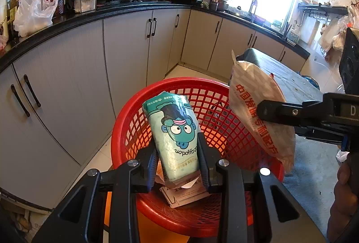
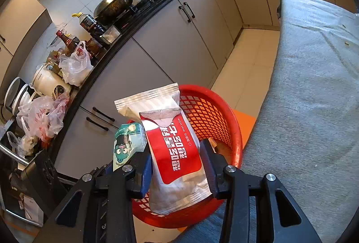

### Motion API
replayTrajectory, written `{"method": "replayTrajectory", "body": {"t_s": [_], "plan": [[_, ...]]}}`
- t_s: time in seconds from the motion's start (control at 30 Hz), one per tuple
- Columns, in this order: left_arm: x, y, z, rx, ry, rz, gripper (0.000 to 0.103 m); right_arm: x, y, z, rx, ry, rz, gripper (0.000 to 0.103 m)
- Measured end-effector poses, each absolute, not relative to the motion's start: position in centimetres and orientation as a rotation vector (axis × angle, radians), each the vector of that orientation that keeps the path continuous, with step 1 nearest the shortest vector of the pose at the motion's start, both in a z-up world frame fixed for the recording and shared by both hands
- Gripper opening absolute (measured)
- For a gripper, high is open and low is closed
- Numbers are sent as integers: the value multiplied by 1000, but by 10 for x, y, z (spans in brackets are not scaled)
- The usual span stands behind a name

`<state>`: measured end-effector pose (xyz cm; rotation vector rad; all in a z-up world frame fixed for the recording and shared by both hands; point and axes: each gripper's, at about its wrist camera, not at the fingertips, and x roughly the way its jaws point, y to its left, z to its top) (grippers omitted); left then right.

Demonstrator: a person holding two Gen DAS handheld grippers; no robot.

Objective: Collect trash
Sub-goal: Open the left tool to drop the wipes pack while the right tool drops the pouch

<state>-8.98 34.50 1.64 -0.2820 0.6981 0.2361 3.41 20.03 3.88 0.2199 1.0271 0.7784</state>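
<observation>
My left gripper (image 1: 178, 153) is shut on a teal tissue pack (image 1: 172, 121) printed with a cartoon face, and holds it upright over the red mesh basket (image 1: 179, 81). From the right comes my right gripper (image 1: 276, 121), shut on a white and red wet-wipe pack (image 1: 251, 90) tilted above the basket's right rim. In the right wrist view the wet-wipe pack (image 2: 177, 148) stands between the fingers of the right gripper (image 2: 176, 160) above the basket (image 2: 235, 126). The teal pack (image 2: 128, 139) shows just to its left.
Crumpled paper wrappers (image 1: 186, 193) lie in the basket's bottom. A table under a grey cloth (image 2: 314, 86) borders the basket on the right. Grey cabinets (image 1: 128, 45) and a black counter with woks, bottles and plastic bags (image 1: 33, 12) run along the left. A person's hand (image 1: 343, 198) holds the right tool.
</observation>
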Motion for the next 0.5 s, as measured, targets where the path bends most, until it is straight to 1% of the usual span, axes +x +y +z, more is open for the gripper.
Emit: {"method": "replayTrajectory", "body": {"t_s": [0.37, 0.5], "plan": [[-87, 348, 9, -286, 712, 235, 31, 41, 209, 29, 233, 1049, 782, 45], [-85, 351, 7, -288, 716, 238, 33, 44, 209, 25, 239, 1066, 787, 46]]}}
